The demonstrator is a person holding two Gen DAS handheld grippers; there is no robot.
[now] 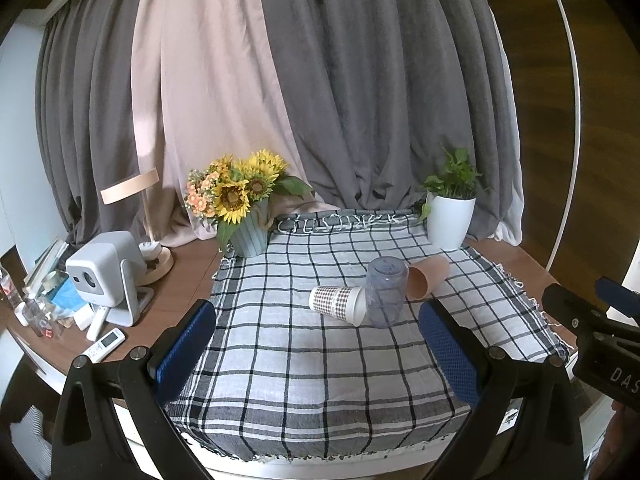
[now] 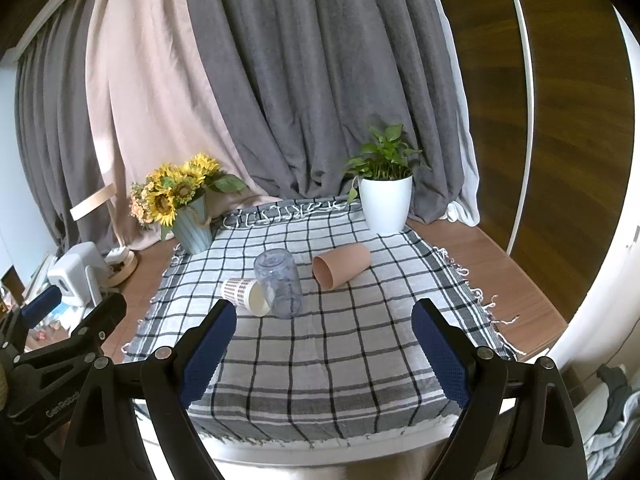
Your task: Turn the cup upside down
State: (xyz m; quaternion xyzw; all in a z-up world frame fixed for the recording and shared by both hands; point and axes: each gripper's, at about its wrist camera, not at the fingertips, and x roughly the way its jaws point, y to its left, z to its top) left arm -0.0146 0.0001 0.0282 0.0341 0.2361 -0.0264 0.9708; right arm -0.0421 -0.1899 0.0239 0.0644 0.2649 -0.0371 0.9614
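Observation:
Three cups sit mid-cloth on the checked tablecloth (image 1: 304,368) (image 2: 320,364). A clear plastic cup (image 1: 386,292) (image 2: 280,282) stands upside down. A checked paper cup (image 1: 338,303) (image 2: 245,295) lies on its side to its left, touching it. A tan cup (image 1: 427,278) (image 2: 340,267) lies on its side to its right. My left gripper (image 1: 318,350) is open and empty, held back from the cups near the table's front. My right gripper (image 2: 324,354) is open and empty too, also short of the cups.
A sunflower pot (image 1: 248,232) (image 2: 194,228) stands at the cloth's back left, a white plant pot (image 1: 450,220) (image 2: 386,204) at the back right. A white projector (image 1: 106,272), remotes (image 1: 106,342) and clutter lie on the left. Curtains hang behind.

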